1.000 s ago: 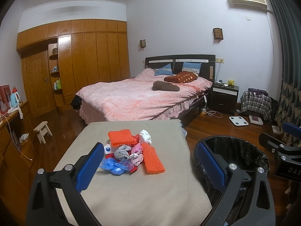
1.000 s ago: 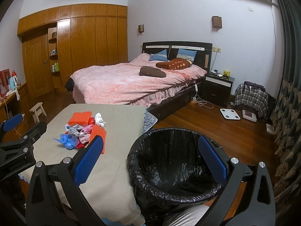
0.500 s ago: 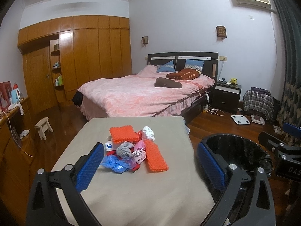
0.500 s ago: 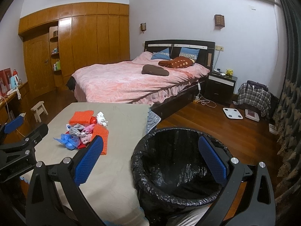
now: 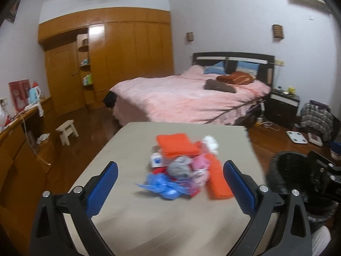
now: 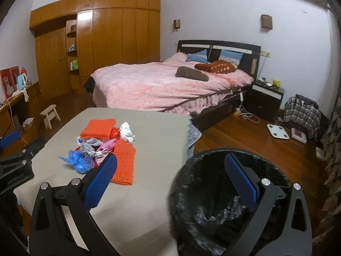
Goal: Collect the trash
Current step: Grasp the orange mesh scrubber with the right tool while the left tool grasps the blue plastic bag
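A pile of trash [image 5: 183, 166] lies in the middle of a beige-covered table [image 5: 149, 224]: crumpled blue plastic [image 5: 164, 186], grey and pink wads, a white wad, a small white box, and two orange spiky mats [image 5: 177, 144]. The pile also shows in the right wrist view [image 6: 102, 147]. A bin lined with a black bag [image 6: 213, 202] stands right of the table. My left gripper [image 5: 170, 188] is open and empty, just short of the pile. My right gripper [image 6: 170, 179] is open and empty, over the gap between table and bin.
A bed with a pink cover [image 6: 170, 85] stands beyond the table. A wooden wardrobe [image 5: 119, 53] fills the far wall. A small stool [image 5: 67, 131] and a sideboard [image 5: 17, 132] are at left. A scale [image 6: 278, 131] and a plaid bag [image 6: 302, 111] lie on the wood floor at right.
Both grippers have swung left and moved forward. The trash pile is now centred between my left fingers and closer. The bin has slid toward the right edge of both views.
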